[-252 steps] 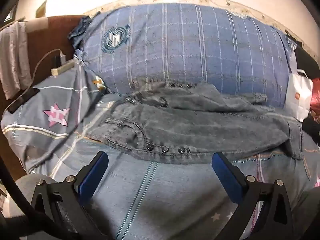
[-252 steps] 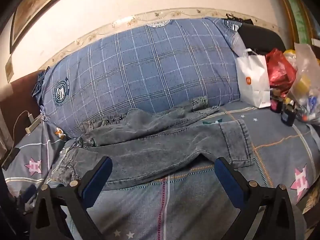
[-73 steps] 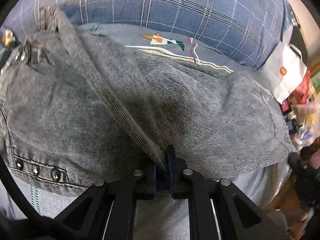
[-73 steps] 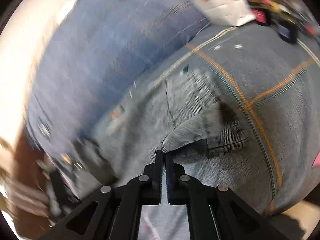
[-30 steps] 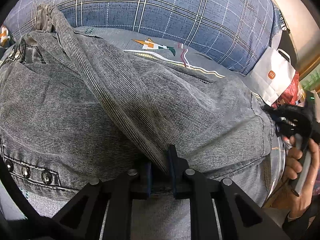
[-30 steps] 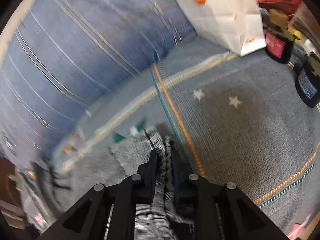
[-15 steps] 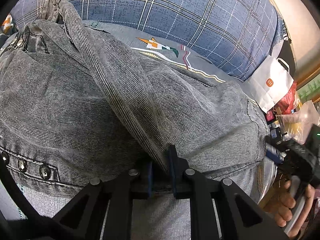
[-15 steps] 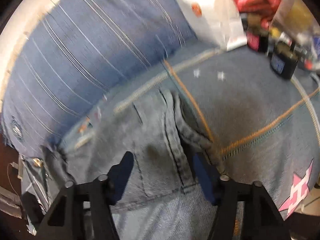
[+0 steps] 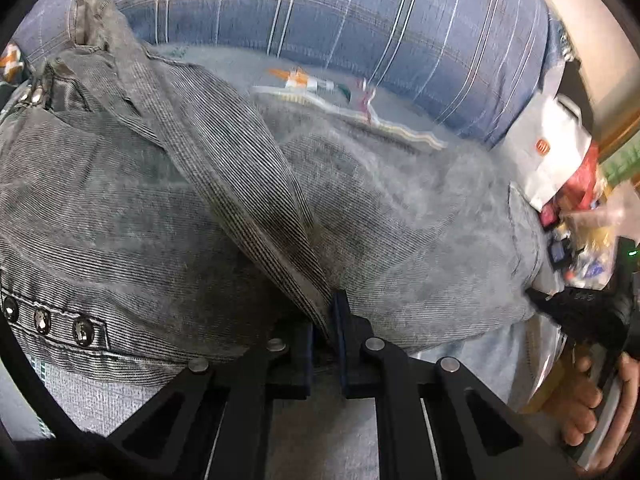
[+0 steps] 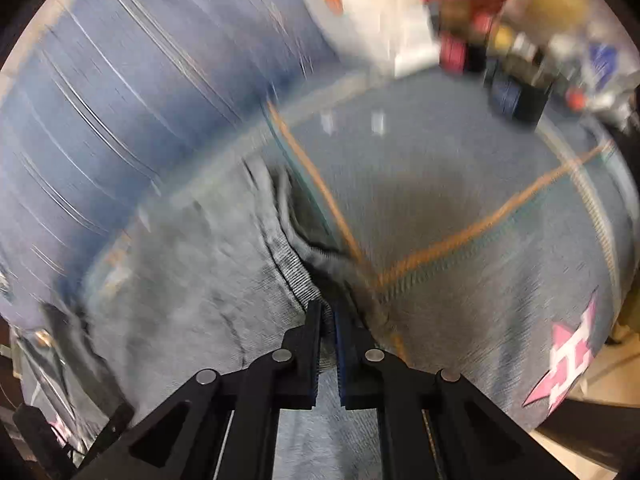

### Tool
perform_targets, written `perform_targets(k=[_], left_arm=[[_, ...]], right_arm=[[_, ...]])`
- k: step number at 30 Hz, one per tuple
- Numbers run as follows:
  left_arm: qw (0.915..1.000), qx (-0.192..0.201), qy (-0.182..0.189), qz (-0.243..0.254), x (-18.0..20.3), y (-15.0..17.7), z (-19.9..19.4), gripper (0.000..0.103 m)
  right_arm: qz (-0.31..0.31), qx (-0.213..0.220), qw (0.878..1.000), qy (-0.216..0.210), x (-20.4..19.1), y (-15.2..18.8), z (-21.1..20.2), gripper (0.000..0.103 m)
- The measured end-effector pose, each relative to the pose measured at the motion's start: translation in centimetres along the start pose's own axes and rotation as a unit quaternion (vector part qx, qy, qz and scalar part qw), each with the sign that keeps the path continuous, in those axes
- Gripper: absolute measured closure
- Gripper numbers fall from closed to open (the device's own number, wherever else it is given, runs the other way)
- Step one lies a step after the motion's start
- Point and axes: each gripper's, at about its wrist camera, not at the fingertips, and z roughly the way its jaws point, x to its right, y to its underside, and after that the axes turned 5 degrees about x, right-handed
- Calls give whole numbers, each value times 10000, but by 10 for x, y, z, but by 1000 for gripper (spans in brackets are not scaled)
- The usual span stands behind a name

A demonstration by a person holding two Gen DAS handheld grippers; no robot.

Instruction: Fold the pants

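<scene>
Two grippers, both clamped on one pair of grey jeans (image 9: 168, 216) spread lengthwise across the patterned bedspread (image 10: 480, 208), in front of the blue plaid pillow (image 9: 360, 24).

Item, left gripper (image 9: 325, 332): jaws together on a ridge of denim at the near edge, mid-garment; studded waistband (image 9: 44, 322) to its left.

Item, right gripper (image 10: 327, 332): jaws together on the near corner of the leg hems (image 10: 296, 248). They have just been closing: half a second ago they stood wide apart over the hem with nothing pinched; now cloth sits between them. The view is blurred.

Item, right edge: white paper bag (image 9: 548, 148) and small clutter, clear of the cloth.

Handling note: lift the hem end with both layers caught, carry it leftward over the pinned middle to meet the waistband, edges aligned, no dragging.

Left grip unchanged against a second ago.
</scene>
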Motion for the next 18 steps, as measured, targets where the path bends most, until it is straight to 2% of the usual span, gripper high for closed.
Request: perform_targets(k=[1,2,4,5,7,8,9,10,12,14,18], left_arm=[[10000,-13,-18,72,3,0,-2,92],[9999,-17,-23,133,5,1,-3,89],[9999,-47,10,104,5,1,-5,77],[10000,-47,43,29,2,0,-8,73],[9999,106,-20,-23,-1,-2,-19,59],[9997,227,-61,-8,-2,-4,-28,57],[9994,334,-101,25,-1,-8,-37,53],[9991,399,-116,44,-3,-13,-43,49],[9979,632,-160,64,-8,-24,-68,39],[9964,788,-296,5,-15,-35,-86,35],[9916,1053,-682,-319,-51,-76,-125,34]], right_arm=[[-10,-131,9999,41,0,-2,7,96],[11,-25,10000,14,0,-3,3,96],[186,129,9996,-150,7,-1,-5,95],[300,347,9984,-341,12,-1,-16,95],[332,1157,9917,-444,16,-1,-46,94],[213,1653,9850,-439,13,1,-65,92],[104,1937,9798,-488,10,3,-77,78],[-20,2174,9742,-606,5,4,-88,41],[-299,2468,9631,-1031,-9,9,-101,0],[-713,2571,9524,-1475,-29,20,-108,0],[-1410,2198,9379,-2283,-75,33,-107,0]])
